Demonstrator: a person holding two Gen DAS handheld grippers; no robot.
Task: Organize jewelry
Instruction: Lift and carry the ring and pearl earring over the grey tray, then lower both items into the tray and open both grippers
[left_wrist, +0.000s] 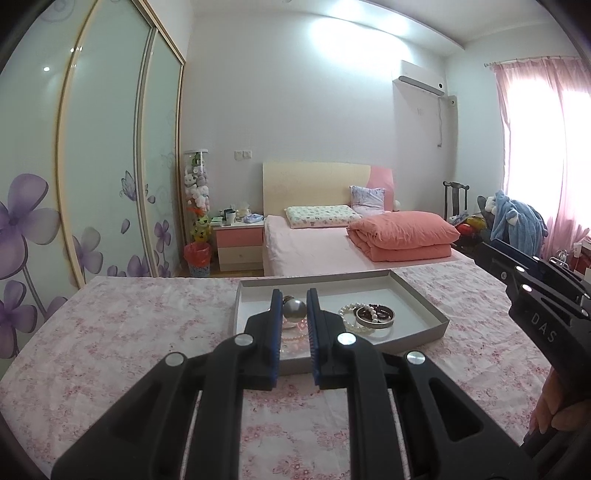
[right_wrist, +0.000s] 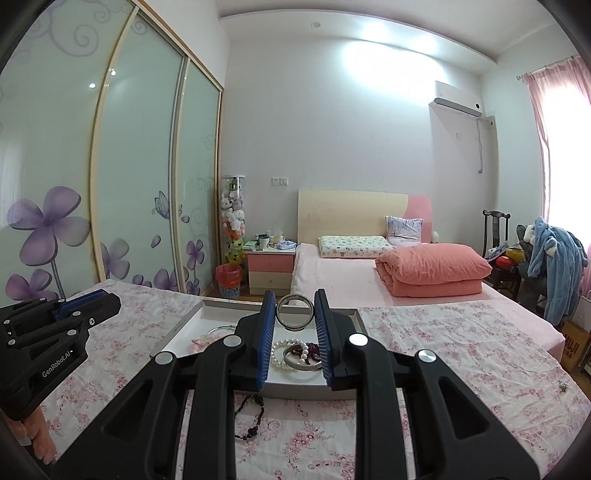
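The left tongs (left_wrist: 291, 314) grip a silver bangle (left_wrist: 294, 309) over the grey tray (left_wrist: 424, 299). The right tongs (right_wrist: 294, 325) pinch a silver ring (right_wrist: 294, 312) above the pearl bracelet (right_wrist: 286, 354).

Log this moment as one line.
task: organize jewelry | left hand-held gripper: silver ball between fingers, grip unclear | right hand-held gripper: shut on round ring | black beads: outside tray

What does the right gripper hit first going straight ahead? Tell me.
Likely the round dark-rimmed ring framed between the fingertips of the right gripper; depth is unclear, it may already be held. Otherwise the tray rim.
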